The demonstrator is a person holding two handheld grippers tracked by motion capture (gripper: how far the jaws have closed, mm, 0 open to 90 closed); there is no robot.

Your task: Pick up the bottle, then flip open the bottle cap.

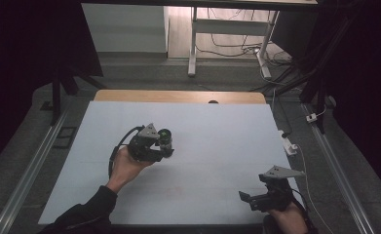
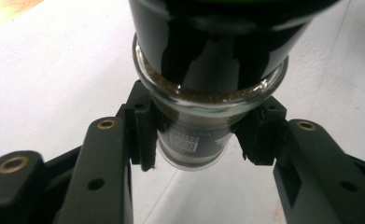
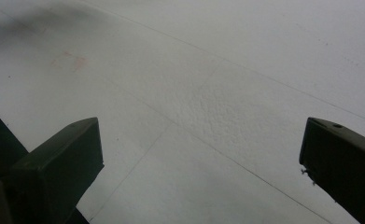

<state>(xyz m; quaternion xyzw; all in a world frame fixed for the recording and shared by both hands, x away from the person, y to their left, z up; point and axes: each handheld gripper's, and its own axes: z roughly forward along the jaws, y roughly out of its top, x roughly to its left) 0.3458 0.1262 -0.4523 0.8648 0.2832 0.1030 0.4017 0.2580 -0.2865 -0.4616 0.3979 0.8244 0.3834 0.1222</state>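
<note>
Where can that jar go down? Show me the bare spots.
Bare white table lies between the left gripper, whose jaws clamp the jar, and the right gripper. The far stretch toward the wooden edge is bare too. Nowhere is crowded.

A wide white sheet [image 1: 217,146] is covering almost the whole desk [image 1: 178,96]. Only a strip of light wood is showing along the far edge. Faint crease lines are running across the sheet.
</note>
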